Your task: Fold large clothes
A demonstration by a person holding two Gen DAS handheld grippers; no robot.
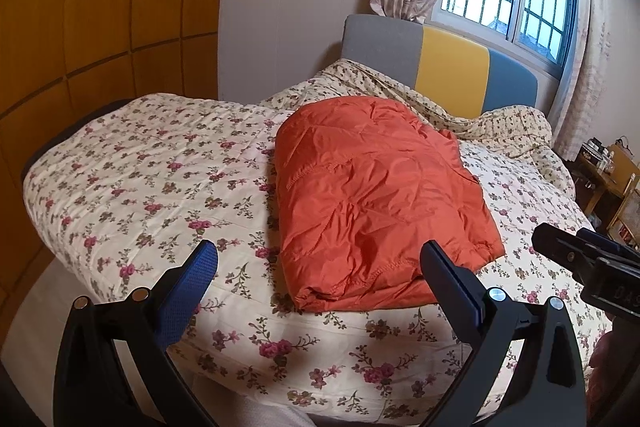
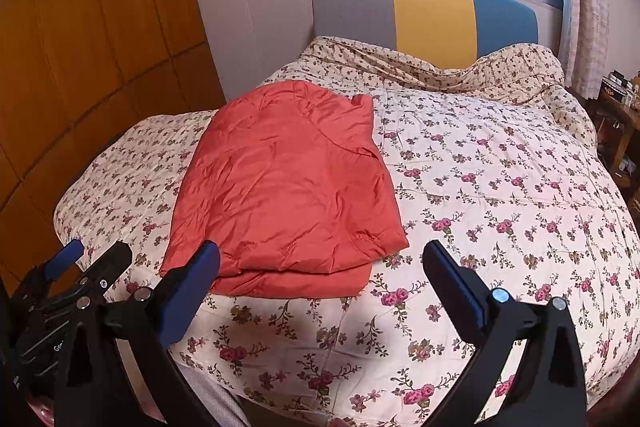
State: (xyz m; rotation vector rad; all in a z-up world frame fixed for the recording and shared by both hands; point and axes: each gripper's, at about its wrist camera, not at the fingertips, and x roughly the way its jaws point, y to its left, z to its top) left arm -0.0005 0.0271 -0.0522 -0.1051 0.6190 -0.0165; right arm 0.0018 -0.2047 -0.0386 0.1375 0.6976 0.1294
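Floral bedding (image 1: pixel 132 163) covers the bed where our folded orange jacket (image 1: pixel 372 195) lies near the foot; we hold left hand-held gripper (image 1: pixel 320 267) and right hand-held gripper (image 2: pixel 322 263) wide apart, empty, above it.

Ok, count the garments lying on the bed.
1: a folded orange padded jacket on the floral quilt, just beyond both open grippers. Others could be hidden under the bedding.

The bed (image 2: pixel 500 163) runs off the bottom edge in both views. Small items on the nightstand (image 1: pixel 608 179) past the bed's right edge are too small to identify.
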